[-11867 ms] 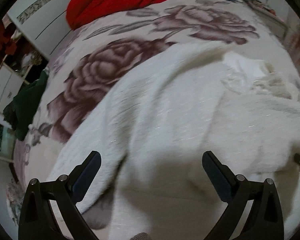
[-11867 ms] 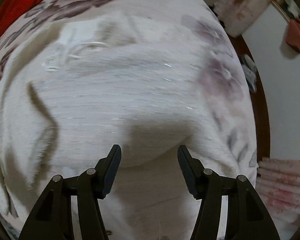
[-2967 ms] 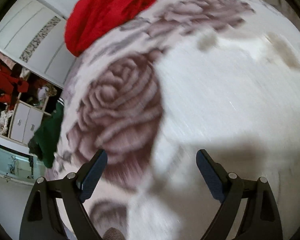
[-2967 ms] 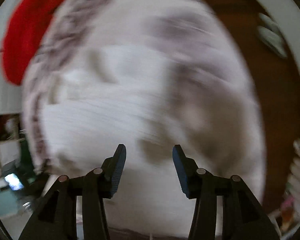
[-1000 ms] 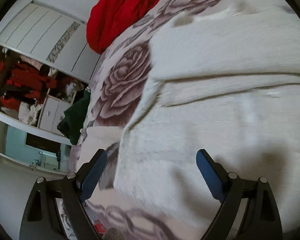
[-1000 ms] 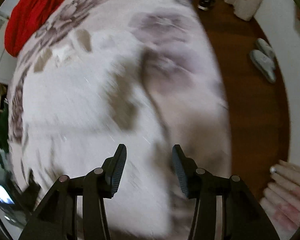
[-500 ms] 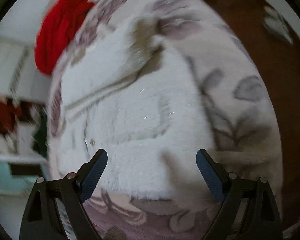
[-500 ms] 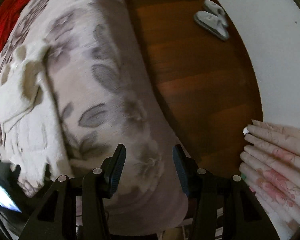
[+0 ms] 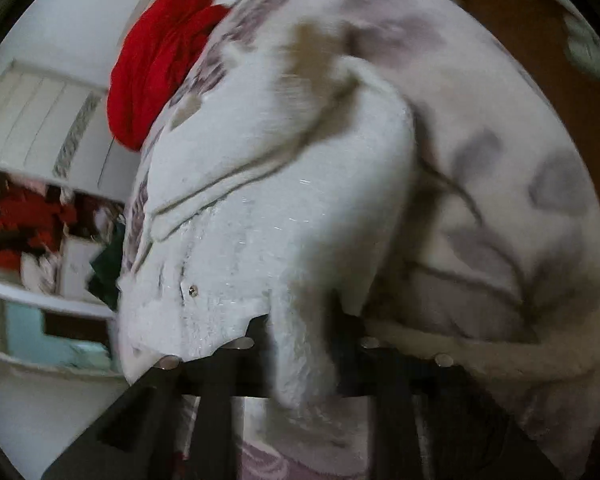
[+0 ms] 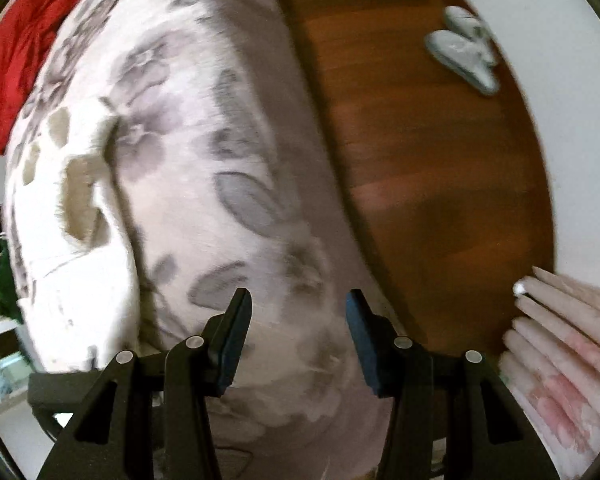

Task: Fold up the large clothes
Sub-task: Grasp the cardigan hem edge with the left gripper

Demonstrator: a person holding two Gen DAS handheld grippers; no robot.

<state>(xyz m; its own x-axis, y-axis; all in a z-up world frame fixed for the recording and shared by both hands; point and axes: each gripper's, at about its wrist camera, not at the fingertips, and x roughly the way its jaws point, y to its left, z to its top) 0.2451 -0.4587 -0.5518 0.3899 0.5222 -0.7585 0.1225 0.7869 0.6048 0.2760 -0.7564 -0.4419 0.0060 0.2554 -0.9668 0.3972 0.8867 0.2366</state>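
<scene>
While the left tongs close on a fluffy fold, the entries for this moment read as follows.

Garment: white fleecy garment, spread on the bed over its rose-patterned cover; a small snap shows near the hem in the left wrist view.

Long axis: runs from the near hem, at the left tongs, up and away toward the red heap at the far end of the bed.

Left tongs: jaws closing, with a bunched ridge of the garment's near edge between them; the pads themselves are buried in the pile.

Right tongs: jaws part-open, nothing between them, poised over bare bed cover near the bed's edge.

Garment from right tongs: well off to the left in the right wrist view, with a band of patterned cover between; wooden floor and slippers lie to the other side.

Nearer hand: left, already on the cloth.

Judgement: the right tongs likely need to travel leftward to reach a matching point on the near hem before any fold can be carried along the long axis.

Risk: a one-sided lift would probably skew the fold.
</scene>
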